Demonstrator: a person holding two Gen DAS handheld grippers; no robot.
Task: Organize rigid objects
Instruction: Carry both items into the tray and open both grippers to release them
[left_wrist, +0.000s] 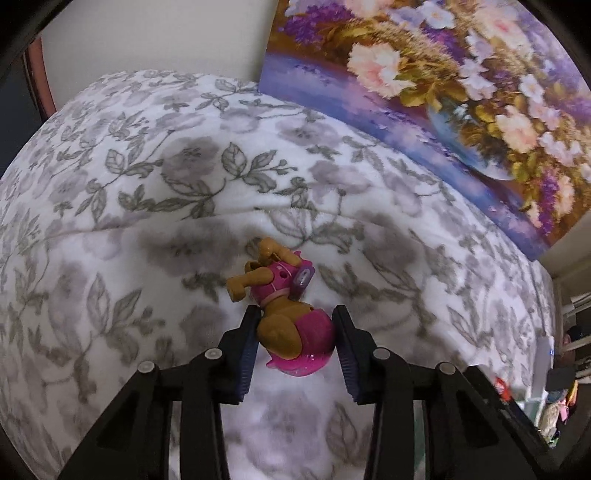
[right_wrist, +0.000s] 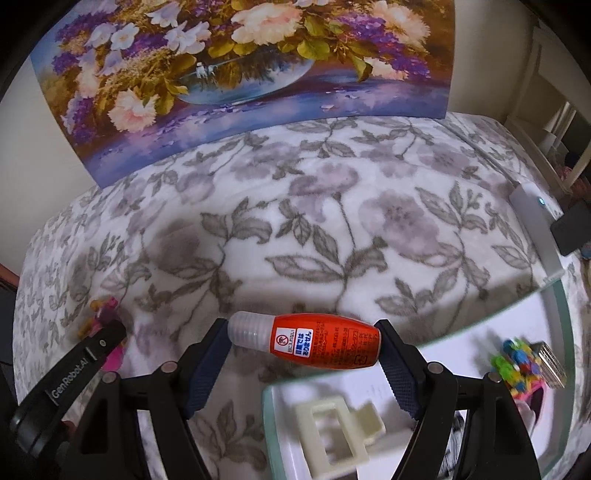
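1. Left claw (left_wrist: 295, 332) has its two fingers spread to either side of the pink-and-tan toy figure (left_wrist: 284, 310), around its pink lower end. Whether the pads touch it I cannot tell; the toy lies on its side on the bed (left_wrist: 147, 184), so this reads as a grasp being made or let go, not a carry.
2. Right claw (right_wrist: 303, 350) is pinching the orange bottle (right_wrist: 325, 345) lengthwise, one pad on the clear ribbed cap and the other on the base. An end-to-end hold suits a smooth, rounded body that could slip out of a side pinch.
3. That bottle hangs just above the near-right part of the bed, at the near edge of the white tray (right_wrist: 273, 417). My guess is that the tray is the collecting place, which would explain carrying the bottle towards it.
4. The toy figure lies toward the near-left part of the bed, well apart from the tray.
5. Count of loose items: one toy figure, one orange bottle.
6. In the tray: one cream clip (right_wrist: 332, 432), one cluster of colourful small pieces (right_wrist: 517, 365), too blurred to count separately, and one silvery metal piece (right_wrist: 550, 363) beside them.
7. One floral painting (right_wrist: 236, 62) leans along the far edge of the bed, and it appears to play no part in the task.
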